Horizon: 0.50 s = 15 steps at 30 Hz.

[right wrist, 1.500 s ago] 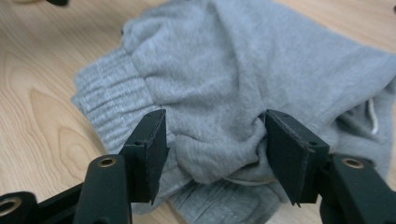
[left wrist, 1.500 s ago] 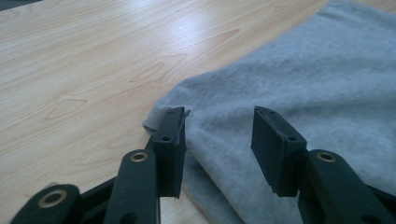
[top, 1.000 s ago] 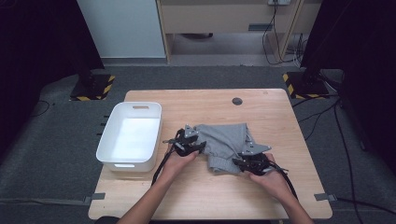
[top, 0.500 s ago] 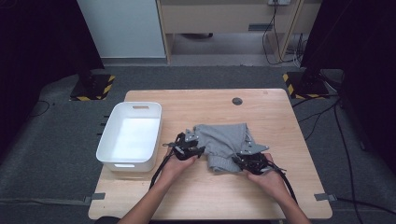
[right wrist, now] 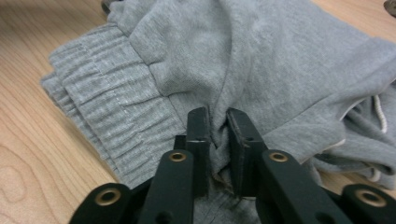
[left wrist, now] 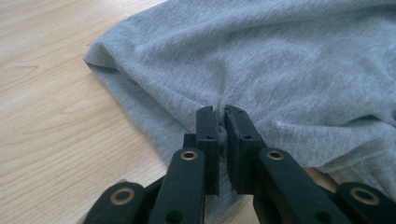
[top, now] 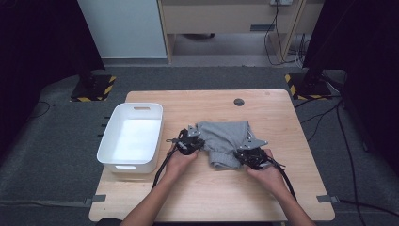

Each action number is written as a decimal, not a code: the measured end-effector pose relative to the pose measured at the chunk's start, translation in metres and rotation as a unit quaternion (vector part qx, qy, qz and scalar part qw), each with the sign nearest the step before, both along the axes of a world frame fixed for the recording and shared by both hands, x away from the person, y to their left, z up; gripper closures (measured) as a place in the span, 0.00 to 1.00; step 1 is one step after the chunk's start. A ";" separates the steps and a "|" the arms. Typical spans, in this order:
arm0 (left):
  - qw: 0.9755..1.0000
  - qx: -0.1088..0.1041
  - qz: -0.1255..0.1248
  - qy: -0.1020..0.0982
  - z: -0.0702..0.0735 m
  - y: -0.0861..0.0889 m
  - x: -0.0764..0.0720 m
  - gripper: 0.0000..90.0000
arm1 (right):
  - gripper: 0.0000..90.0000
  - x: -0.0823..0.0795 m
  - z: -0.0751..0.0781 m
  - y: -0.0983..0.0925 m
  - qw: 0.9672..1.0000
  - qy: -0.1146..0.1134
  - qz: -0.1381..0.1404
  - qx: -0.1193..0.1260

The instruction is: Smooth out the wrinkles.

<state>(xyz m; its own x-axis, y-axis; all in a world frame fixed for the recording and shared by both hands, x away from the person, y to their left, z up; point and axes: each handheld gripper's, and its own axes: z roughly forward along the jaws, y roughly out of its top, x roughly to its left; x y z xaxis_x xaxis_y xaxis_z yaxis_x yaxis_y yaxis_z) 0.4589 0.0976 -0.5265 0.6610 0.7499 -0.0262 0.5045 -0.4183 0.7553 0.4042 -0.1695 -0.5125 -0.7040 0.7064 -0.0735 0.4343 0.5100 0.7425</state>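
One grey garment lay folded on the wooden table, to the right of the single white bin, as two hand-held grippers pinched it from either side. The left gripper had just been closing and clamped a fold of the cloth's left edge; in the left gripper view its jaws stood nearly together with fabric bunched between them. The right gripper, also just closing, gripped a ridge of cloth on the side away from the bin, beside the ribbed waistband. One small dark disc sat on the table beyond the garment — too small to make out. A white drawstring was partly tucked under folds — its ends hidden.
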 end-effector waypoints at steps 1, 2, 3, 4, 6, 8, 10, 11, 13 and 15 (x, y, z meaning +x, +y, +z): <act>1.000 0.002 0.000 -0.001 0.000 0.000 0.000 0.95 | 0.92 0.000 0.001 -0.001 1.000 -0.001 0.000 0.002; 1.000 0.000 0.001 -0.001 0.001 0.000 0.000 0.95 | 0.93 -0.001 0.003 -0.002 1.000 0.000 -0.002 0.006; 1.000 0.000 0.002 -0.001 0.001 0.000 0.000 0.95 | 0.94 -0.002 0.004 -0.003 1.000 0.000 0.000 0.008; 1.000 0.001 0.002 -0.002 0.001 0.001 0.000 0.95 | 0.94 -0.003 0.006 -0.004 1.000 -0.001 0.000 0.010; 1.000 0.000 0.003 -0.003 0.002 0.001 -0.001 0.95 | 0.95 -0.004 0.010 -0.008 1.000 -0.002 0.000 0.015; 1.000 -0.003 0.005 -0.004 0.003 0.002 -0.001 0.95 | 0.96 -0.005 0.014 -0.013 1.000 -0.002 0.000 0.019; 1.000 -0.002 0.003 -0.007 0.005 0.002 -0.002 0.96 | 0.96 -0.005 0.017 -0.017 1.000 -0.003 0.000 0.021; 1.000 0.000 0.002 -0.009 0.005 0.002 -0.002 0.96 | 0.96 -0.005 0.019 -0.019 1.000 -0.003 0.001 0.021; 1.000 0.003 -0.001 -0.010 0.006 0.002 -0.003 0.96 | 0.96 -0.006 0.022 -0.022 1.000 -0.003 0.001 0.021; 1.000 0.002 -0.001 -0.008 0.006 0.002 -0.003 0.96 | 0.96 -0.007 0.024 -0.025 1.000 -0.003 0.001 0.023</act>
<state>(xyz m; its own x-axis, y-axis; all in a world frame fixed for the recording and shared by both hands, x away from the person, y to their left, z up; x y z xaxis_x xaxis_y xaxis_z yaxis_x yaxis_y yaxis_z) 0.4563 0.1000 -0.5207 0.6623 0.7491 -0.0123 0.4916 -0.4221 0.7617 0.3976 -0.1946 -0.4885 -0.7047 0.7081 -0.0455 0.4292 0.4764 0.7673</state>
